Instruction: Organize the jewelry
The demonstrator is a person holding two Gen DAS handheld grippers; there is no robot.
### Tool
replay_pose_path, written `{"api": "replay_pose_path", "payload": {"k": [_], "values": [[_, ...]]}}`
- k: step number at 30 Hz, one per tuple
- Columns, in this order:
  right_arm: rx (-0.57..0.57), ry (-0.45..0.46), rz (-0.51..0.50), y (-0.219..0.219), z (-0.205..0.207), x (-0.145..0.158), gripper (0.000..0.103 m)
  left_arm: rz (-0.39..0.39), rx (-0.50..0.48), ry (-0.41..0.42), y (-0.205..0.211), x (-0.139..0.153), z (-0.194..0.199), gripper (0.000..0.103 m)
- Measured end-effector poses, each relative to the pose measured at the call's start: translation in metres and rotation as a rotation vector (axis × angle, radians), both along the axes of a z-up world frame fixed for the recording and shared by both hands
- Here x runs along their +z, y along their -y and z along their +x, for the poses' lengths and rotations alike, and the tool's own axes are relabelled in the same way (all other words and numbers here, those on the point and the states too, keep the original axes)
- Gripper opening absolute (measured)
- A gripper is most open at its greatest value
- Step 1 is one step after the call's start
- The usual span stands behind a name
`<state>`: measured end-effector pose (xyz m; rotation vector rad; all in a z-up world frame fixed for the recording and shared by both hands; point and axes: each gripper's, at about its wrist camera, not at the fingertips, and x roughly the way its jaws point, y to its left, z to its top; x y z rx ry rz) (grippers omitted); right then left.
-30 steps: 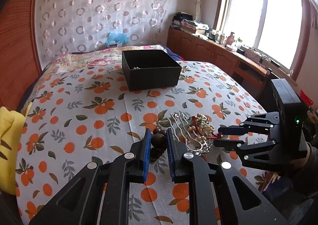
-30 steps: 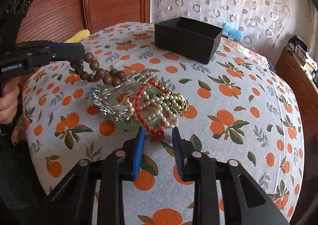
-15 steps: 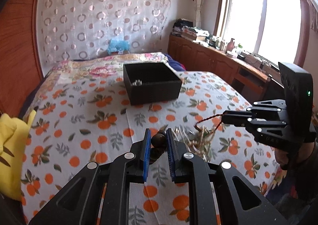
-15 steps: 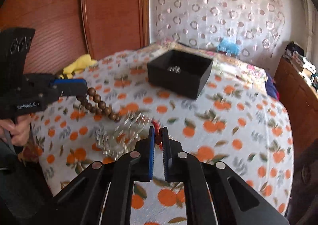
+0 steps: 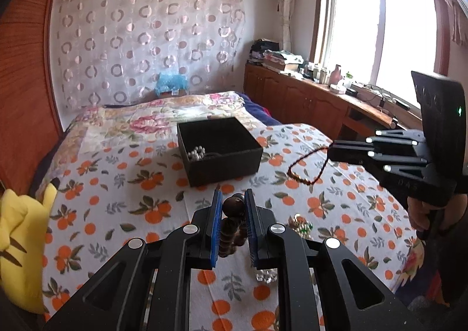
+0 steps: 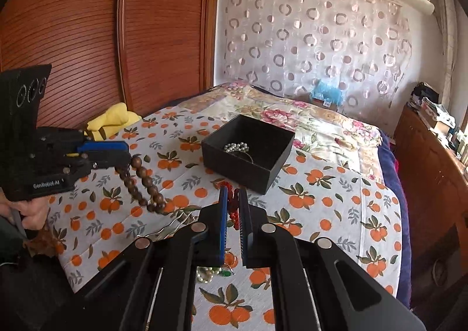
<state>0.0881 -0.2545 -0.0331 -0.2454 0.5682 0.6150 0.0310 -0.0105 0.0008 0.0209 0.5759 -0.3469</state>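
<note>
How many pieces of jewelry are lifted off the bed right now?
2. The brown bead bracelet hangs from the left gripper; the red cord bracelet hangs from the right gripper. Others may lie hidden below.

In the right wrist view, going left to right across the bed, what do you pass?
left gripper → wooden bead bracelet → black box → wooden cabinets

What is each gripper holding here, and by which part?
The left gripper pinches the top of the brown wooden bead strand, the rest hanging below. The right gripper pinches the red cord bracelet at one side of its loop.
</note>
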Motion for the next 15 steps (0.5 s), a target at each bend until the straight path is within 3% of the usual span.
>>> {"api": "replay_pose_path", "payload": {"k": [15], "values": [[0.018,-0.013,0.012,-0.012,0.038,-0.004,0.008,0.034,0.005,0.047,-0.001,0.026,0.043,0.014]]}}
